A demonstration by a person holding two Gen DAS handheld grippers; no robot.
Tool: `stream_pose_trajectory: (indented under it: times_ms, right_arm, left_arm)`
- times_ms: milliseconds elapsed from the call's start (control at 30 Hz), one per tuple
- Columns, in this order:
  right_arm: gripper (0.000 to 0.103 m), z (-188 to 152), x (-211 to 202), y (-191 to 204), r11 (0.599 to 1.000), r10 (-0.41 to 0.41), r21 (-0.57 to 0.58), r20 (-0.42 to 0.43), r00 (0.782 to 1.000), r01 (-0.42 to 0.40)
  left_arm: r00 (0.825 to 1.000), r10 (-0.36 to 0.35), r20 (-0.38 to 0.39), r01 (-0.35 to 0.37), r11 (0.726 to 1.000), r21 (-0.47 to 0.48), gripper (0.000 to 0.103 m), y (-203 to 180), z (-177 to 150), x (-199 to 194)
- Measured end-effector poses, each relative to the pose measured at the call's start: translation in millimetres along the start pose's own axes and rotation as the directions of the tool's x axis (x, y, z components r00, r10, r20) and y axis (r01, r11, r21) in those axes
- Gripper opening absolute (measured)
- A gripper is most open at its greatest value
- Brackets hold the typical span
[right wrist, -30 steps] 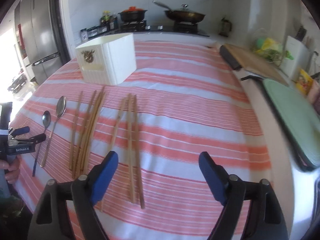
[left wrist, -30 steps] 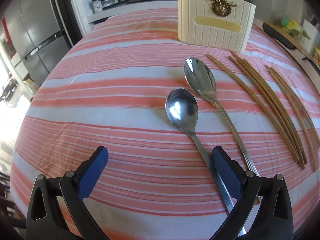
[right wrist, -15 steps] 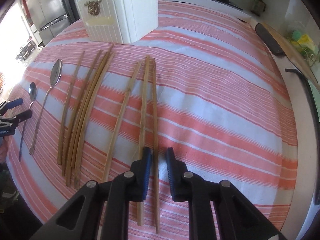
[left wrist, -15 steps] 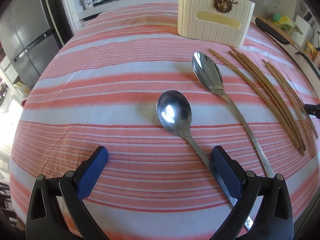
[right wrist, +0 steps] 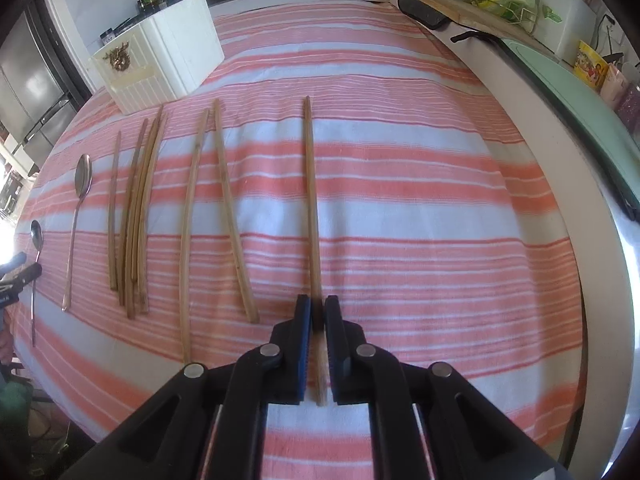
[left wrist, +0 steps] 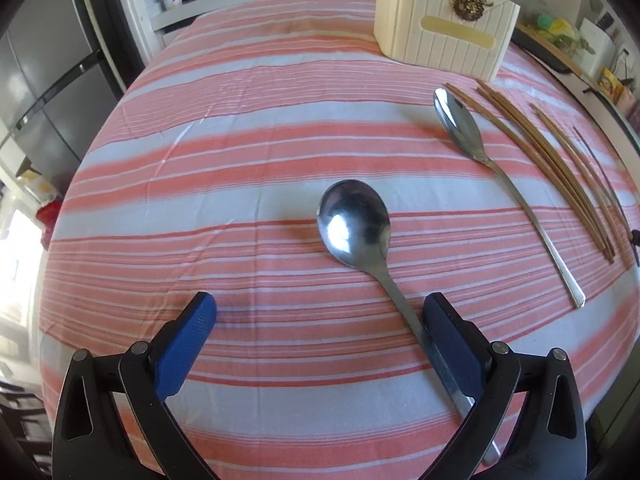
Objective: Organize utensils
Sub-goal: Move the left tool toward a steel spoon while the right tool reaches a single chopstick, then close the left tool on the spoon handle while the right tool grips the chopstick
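My right gripper is shut on one wooden chopstick, held apart from the others. Two loose chopsticks and a bundle of several lie left of it. My left gripper is open, with the short spoon's handle against the right finger's inner pad. The short spoon lies on the striped cloth. The long spoon lies to its right. The white utensil box stands at the back; it also shows in the right wrist view.
The striped tablecloth covers the table. A counter edge runs along the right with a green mat and packets. A fridge stands at the left. Pots sit on a stove behind.
My right gripper closed on one chopstick and drew it to the right, away from the other two. My left gripper shifted left, so the short spoon now lies nearer the middle.
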State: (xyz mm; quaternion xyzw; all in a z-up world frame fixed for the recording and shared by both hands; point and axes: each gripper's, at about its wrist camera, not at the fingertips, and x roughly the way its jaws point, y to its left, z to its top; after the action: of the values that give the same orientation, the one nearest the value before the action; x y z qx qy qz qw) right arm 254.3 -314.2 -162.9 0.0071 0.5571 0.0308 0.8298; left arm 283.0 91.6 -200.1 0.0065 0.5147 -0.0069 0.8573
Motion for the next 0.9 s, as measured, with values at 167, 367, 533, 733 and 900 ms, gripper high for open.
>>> stream_pose_trajectory:
  times_ms: [167,367,533,733,900]
  right_arm:
    - [0.028,6,2,2,0.999,-0.011,-0.039,-0.003,1.0,0.011]
    - [0.028,8,7,1,0.998,-0.021,-0.056,0.022,1.0,0.022]
    - [0.028,6,8,-3,0.999,-0.003,-0.042,0.057,0.998,0.006]
    - [0.028,5,8,-4,0.999,0.004,-0.04,0.074,0.997,-0.001]
    - [0.029,5,6,-5,0.997,0.013,-0.08,0.05,0.999,-0.009]
  left_arm:
    - [0.998,0.06,0.011,-0.058,0.993,-0.103,0.103,-3,-4,0]
    - [0.995,0.054,0.082,-0.048,0.996,-0.076,0.101,-22,7,8]
    - [0.988,-0.044,0.147,0.039,0.999,0.036,0.082,-34,27,18]
    - [0.98,-0.144,0.138,0.115,0.973,0.201,0.084,-52,37,22]
    - [0.991,-0.107,0.084,0.097,0.989,0.115,0.097,-24,14,11]
